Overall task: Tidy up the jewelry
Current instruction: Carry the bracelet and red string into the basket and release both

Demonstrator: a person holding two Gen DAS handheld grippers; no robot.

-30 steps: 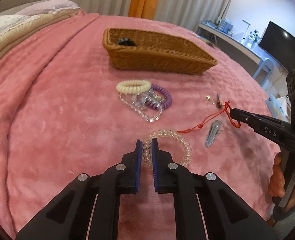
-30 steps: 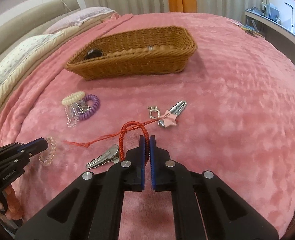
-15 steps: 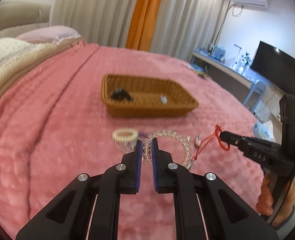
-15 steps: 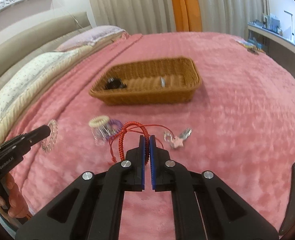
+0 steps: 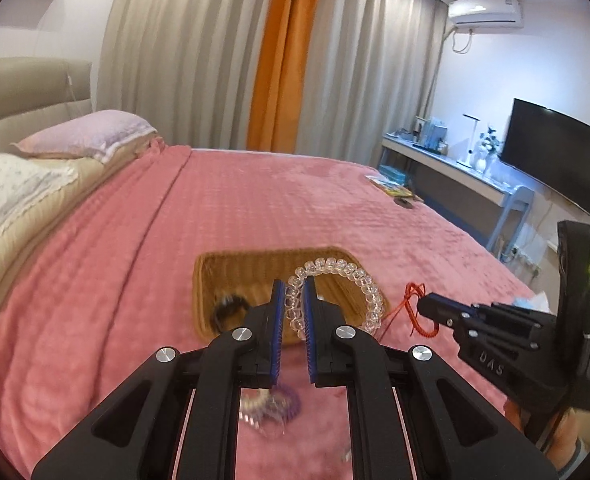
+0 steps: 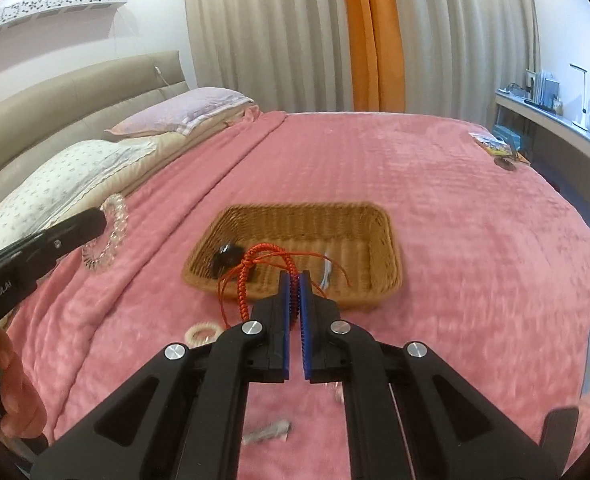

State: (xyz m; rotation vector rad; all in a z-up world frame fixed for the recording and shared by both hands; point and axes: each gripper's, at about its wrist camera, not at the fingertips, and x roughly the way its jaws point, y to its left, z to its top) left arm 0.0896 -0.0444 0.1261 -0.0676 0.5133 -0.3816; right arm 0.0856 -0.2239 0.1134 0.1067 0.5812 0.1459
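Jewelry in hand: being carried in both tools at once, lifted clear of the bed.
Left tool (image 5: 293, 300): clamping nearly shut on the clear bead bracelet (image 5: 347, 292), pads gripping one side of the loop, rest of the loop standing out to the right.
Right tool (image 6: 294, 280): pinching fully shut on the red braided cord (image 6: 247, 280), knot and loose thin tails hanging left of the pads and trailing downward.
Hand (image 6: 11, 392): gripping the left tool's handle at the edge of the right wrist view.
Loose pieces below: lying on the pink blanket (image 5: 255, 208) beneath the tools, blurred; a cream coil band (image 6: 201, 332), a purple coil tie (image 5: 283, 400) and a silver clip (image 6: 269, 434) showing, others too smeared for naming.
Wicker basket (image 6: 387, 248): sitting on the blanket just ahead of both tools, open top facing up, already holding a dark hair tie (image 6: 225, 260) near its left end and something small and silvery, too blurred for telling.
Far end: pillows (image 5: 91, 136), curtains and a side desk lying well beyond, playing no part.
Step in hand: seemingly carrying two picked pieces toward the basket, neither yet over its rim for certain.
Next move calling for: bringing each tool above the basket's open middle, lowering enough for keeping the cord's tails inside the wall, then parting the pads, one tool after the other or together.
Risk worth watching: cord tails snagging on the wicker rim or draping outside; bracelet rolling off the edge if dropped from the near side.
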